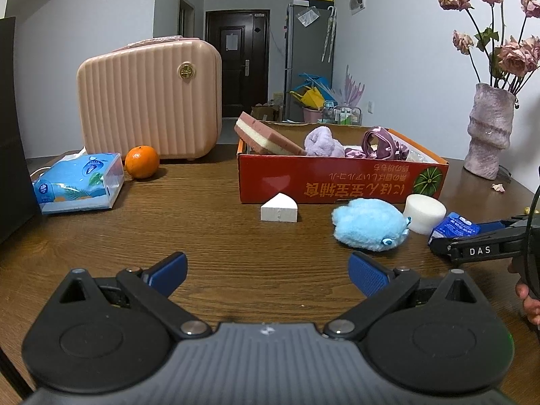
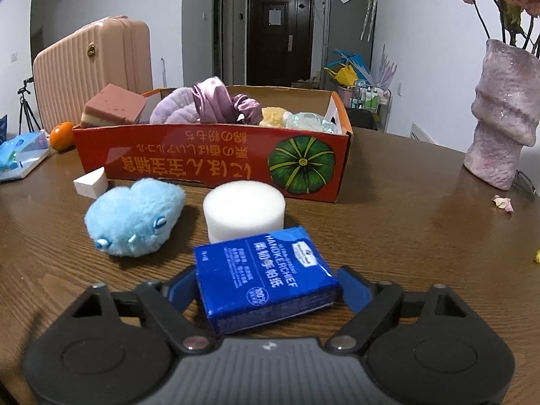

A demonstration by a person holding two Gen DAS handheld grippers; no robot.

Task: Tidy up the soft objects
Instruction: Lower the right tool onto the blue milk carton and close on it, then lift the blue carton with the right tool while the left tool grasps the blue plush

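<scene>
A blue handkerchief pack lies on the wooden table between the blue pads of my right gripper, which touch both of its sides. This gripper also shows at the right edge of the left wrist view, with the pack at its tip. Just beyond the pack stand a white foam cylinder and a fluffy light-blue plush. A white foam wedge sits before the red cardboard box, which holds a pink sponge and purple cloth pieces. My left gripper hovers open over bare table.
A pink ribbed case, an orange and a blue tissue pack stand at the left. A purple vase with dried flowers stands at the right. A dark object borders the table's left edge.
</scene>
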